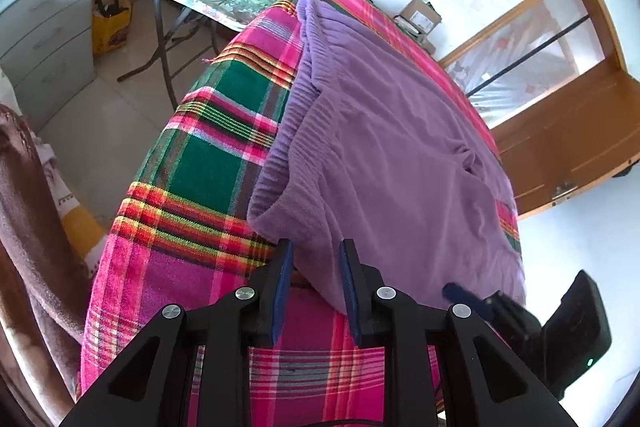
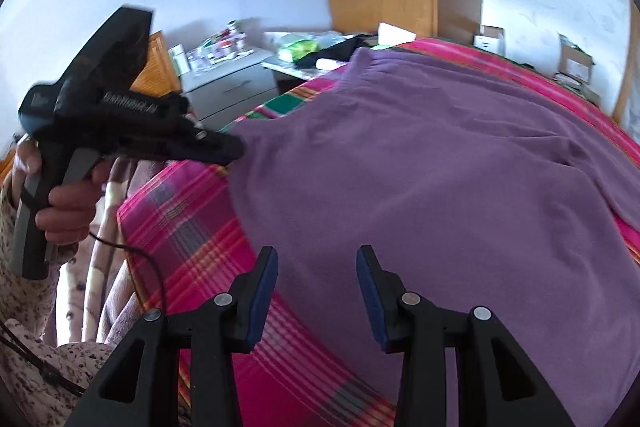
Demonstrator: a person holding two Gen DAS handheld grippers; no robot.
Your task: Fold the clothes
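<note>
Hovering over a purple garment [image 2: 440,187] spread on a plaid blanket [image 1: 192,187].
Left gripper [image 1: 316,247] fingers part-spread at its edge; right gripper [image 2: 316,255] fingers spread wide.

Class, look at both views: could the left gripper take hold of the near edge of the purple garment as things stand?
Probably yes. The left gripper is open with the purple garment's near edge between its fingers, and nothing blocks it.

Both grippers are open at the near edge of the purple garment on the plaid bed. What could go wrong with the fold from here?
1. The left gripper straddles the purple garment at a corner lying on the plaid blanket; closing could pinch both.
2. The right gripper hovers over a flat stretch, not an edge, so it may close on nothing.
3. A bunched wrinkle could get folded in.
</note>
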